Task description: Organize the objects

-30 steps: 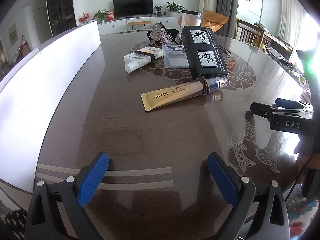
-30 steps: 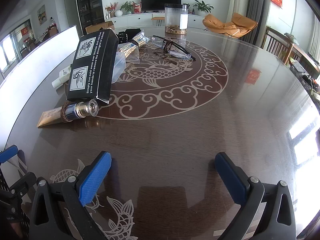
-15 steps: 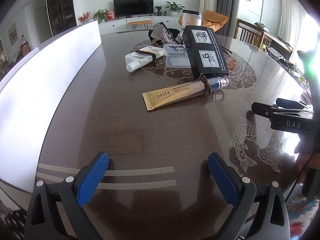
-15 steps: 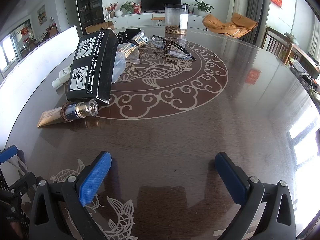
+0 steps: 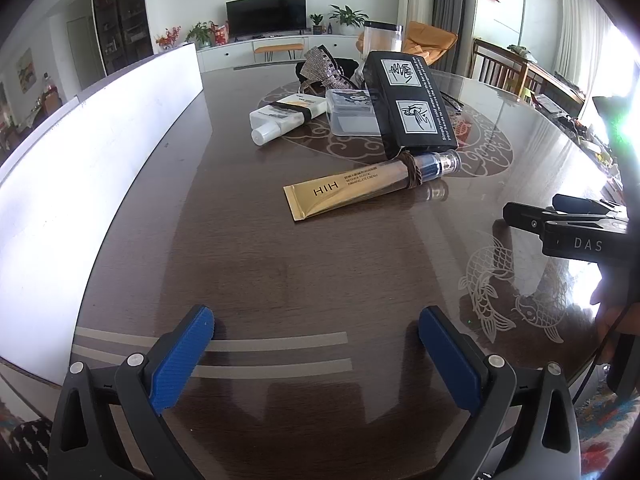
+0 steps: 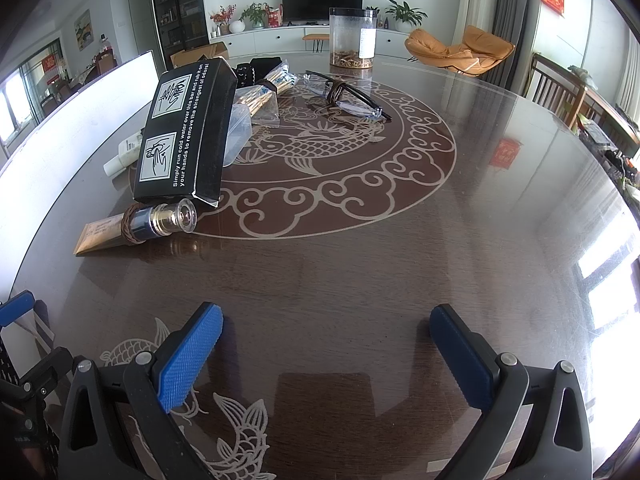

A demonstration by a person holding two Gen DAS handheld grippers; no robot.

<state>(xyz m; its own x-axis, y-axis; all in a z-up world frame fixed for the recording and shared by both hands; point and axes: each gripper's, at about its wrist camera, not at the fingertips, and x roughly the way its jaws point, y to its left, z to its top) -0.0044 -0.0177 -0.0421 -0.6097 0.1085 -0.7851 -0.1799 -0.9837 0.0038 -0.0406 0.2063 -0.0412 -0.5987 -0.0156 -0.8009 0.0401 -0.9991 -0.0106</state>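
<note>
A gold tube (image 5: 352, 190) with a brown band and clear cap lies on the dark round table (image 5: 248, 264), in front of a black printed box (image 5: 412, 104). Behind them sit a white bottle (image 5: 284, 118), a clear plastic case (image 5: 352, 118) and a sparkly hair clip (image 5: 320, 68). In the right wrist view the gold tube (image 6: 136, 228) and black box (image 6: 186, 132) lie at the left, with glasses (image 6: 348, 94) and a bag of sticks (image 6: 264, 92) farther back. My left gripper (image 5: 316, 354) is open, low over the table's near edge. My right gripper (image 6: 326, 354) is open and holds nothing.
A long white board (image 5: 80, 168) runs along the table's left side. A clear jar (image 6: 352, 38) stands at the far edge. The right gripper's body (image 5: 576, 232) and a hand show at the right of the left wrist view. Chairs stand beyond the table.
The left gripper's view has shifted slightly, so the objects sit a little to the right. The right gripper has not moved. Both stay open.
</note>
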